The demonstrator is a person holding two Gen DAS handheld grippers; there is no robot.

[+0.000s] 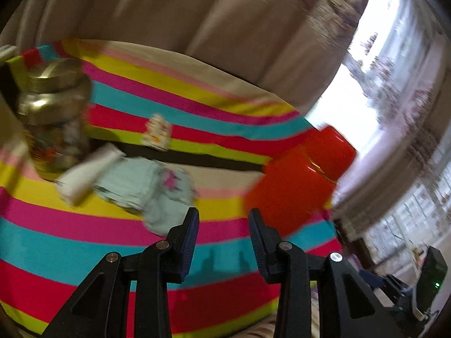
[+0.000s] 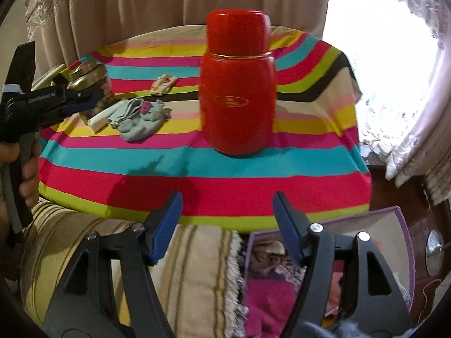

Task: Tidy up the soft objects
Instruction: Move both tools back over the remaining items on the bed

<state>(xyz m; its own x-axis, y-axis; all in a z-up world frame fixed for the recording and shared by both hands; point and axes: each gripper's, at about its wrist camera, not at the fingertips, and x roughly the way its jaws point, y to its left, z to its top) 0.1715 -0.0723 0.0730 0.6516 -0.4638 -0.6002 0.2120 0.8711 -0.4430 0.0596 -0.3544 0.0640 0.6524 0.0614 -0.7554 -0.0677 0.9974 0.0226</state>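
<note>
Socks [image 2: 139, 119] lie flat, long axis slanting toward the jar [image 2: 93, 84]; each hand-held gripper [image 2: 225, 222] gapes empty.

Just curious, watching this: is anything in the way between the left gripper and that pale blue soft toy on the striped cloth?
Nothing visible. The left gripper is open and empty, and only bare striped cloth separates it from the toy.

Not much to read here, honestly. At the left edge of the right wrist view there's white lettering along the black body of the left tongs [image 2: 97, 97], but it's too small and blurry for me to spell out. The red flask [image 2: 238, 95] has a gold oval logo on its front, mid-frame, and the wording inside is unreadable too.
</note>
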